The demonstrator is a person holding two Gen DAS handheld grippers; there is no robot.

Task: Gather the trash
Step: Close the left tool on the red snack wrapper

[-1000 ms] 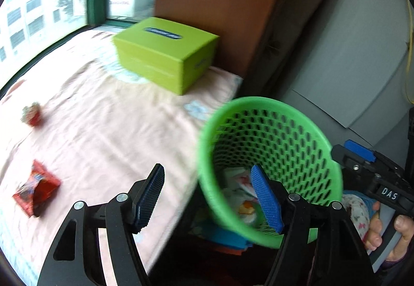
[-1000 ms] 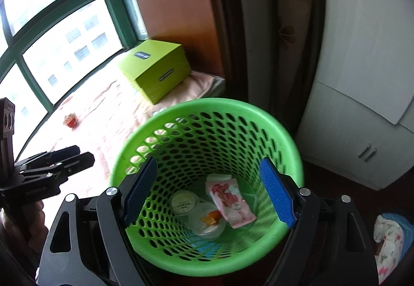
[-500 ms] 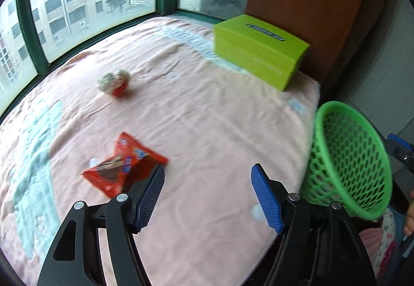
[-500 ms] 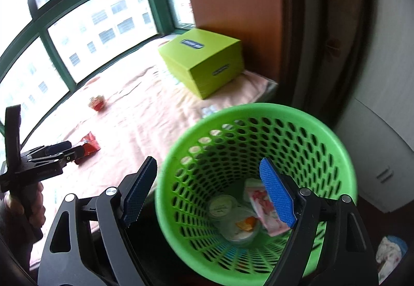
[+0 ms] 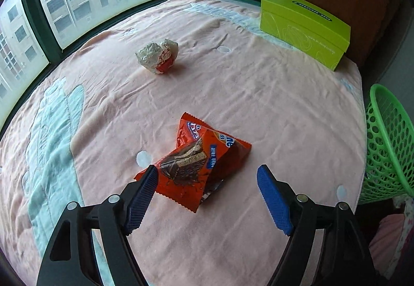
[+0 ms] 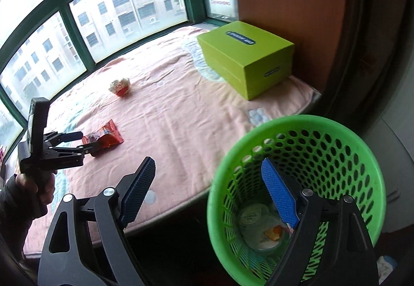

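Note:
A red snack wrapper (image 5: 199, 159) lies on the pink blanket (image 5: 258, 105). My left gripper (image 5: 207, 172) hovers just over its near end. Its jaws are opening, the wrapper sits partly between the blue pads (image 5: 141, 195), and they do not press it. Farther back rests a crumpled paper wrapper (image 5: 157, 55). In the right wrist view my right gripper (image 6: 208, 162) is also opening and holds nothing. Its right finger hangs over the green mesh basket (image 6: 297, 123), which contains several pieces of trash. That view also shows the left gripper (image 6: 82, 142) at the red wrapper (image 6: 108, 136), and the crumpled wrapper (image 6: 120, 87).
A lime-green tissue box (image 6: 245, 58) stands at the blanket's far right corner by a brown panel. Green-framed windows (image 5: 51, 27) run along the back and left. The basket (image 5: 388, 146) stands off the blanket's right edge. A person's hand (image 6: 33, 187) holds the left gripper.
The left gripper has swung from the basket leftward and down to the red wrapper, and its jaws are wider. The right gripper has shifted left, from over the basket to its left rim.

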